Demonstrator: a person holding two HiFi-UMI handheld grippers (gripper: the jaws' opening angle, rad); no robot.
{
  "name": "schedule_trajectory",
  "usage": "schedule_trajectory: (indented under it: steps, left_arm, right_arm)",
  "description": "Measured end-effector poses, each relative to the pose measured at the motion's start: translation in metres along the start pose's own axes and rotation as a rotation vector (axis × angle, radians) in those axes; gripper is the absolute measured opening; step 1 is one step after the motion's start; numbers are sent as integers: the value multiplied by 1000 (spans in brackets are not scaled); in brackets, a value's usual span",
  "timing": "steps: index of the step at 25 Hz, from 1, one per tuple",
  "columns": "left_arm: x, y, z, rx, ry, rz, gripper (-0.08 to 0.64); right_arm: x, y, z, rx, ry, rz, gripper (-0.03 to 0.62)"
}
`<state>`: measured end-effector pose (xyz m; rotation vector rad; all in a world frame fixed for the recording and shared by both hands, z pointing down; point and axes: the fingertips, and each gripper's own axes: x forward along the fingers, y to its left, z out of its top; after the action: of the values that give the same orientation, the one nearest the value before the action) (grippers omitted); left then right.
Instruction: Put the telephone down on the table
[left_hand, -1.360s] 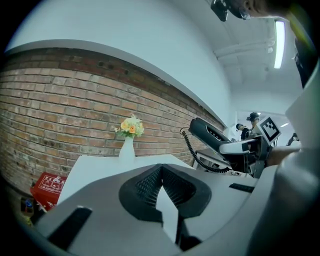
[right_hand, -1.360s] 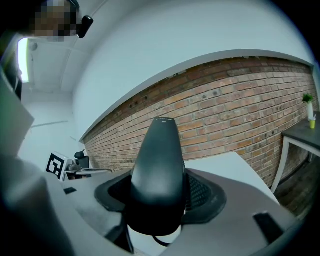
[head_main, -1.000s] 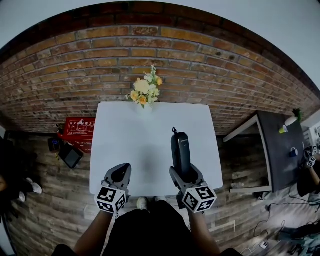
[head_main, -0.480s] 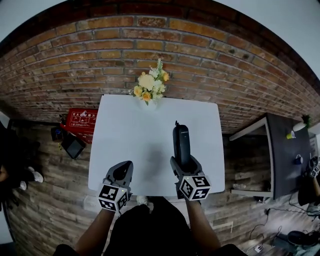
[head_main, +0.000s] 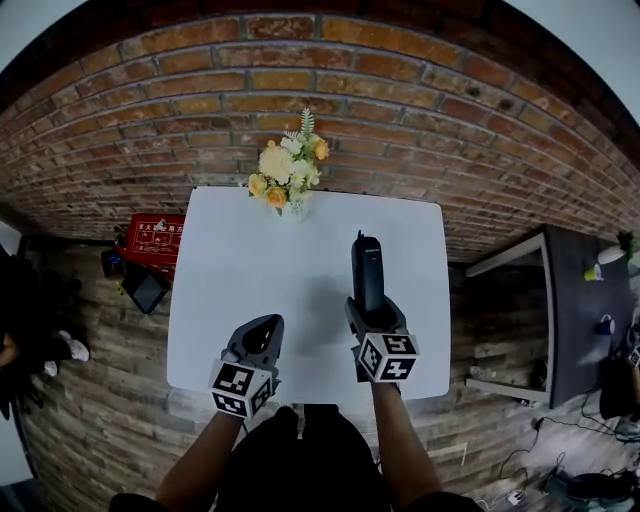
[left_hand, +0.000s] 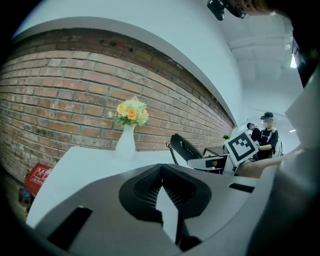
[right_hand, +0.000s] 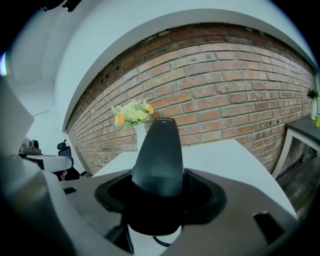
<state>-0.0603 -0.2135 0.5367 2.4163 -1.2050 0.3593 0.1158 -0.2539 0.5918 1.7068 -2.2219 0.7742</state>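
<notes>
The black telephone handset (head_main: 366, 268) is held over the right half of the white table (head_main: 240, 280), clear of its surface. My right gripper (head_main: 368, 312) is shut on its near end. In the right gripper view the telephone (right_hand: 159, 152) stands up between the jaws of the right gripper (right_hand: 160, 190) and points at the brick wall. The left gripper view shows the telephone (left_hand: 186, 148) tilted upward, with a cord at its tip. My left gripper (head_main: 262, 332) hovers at the table's front left, shut and empty; its own view shows the left gripper (left_hand: 161, 172) with jaws together.
A white vase of yellow flowers (head_main: 285, 178) stands at the table's far edge, against the brick wall. On the floor at left lie a red box (head_main: 152, 240) and a dark device (head_main: 145, 288). A dark side table (head_main: 580, 300) stands right. A person (left_hand: 267, 132) stands far off.
The right gripper has carried the telephone a little farther forward over the table. The left gripper has drifted right and slightly forward. Neither gripper's jaws have moved.
</notes>
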Motion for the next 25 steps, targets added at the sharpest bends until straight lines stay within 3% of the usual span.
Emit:
schedule_trajectory:
  steps: [7, 14, 25]
  left_arm:
    - [42, 5, 0, 10, 16, 11, 12]
    - [76, 18, -4, -32, 15, 44, 12]
    - [76, 39, -19, -60, 48, 84, 12]
  right_arm:
    - [44, -22, -6, 10, 29, -41, 281]
    - [85, -22, -23, 9, 87, -70, 281]
    - [129, -13, -31, -8, 144, -113, 281]
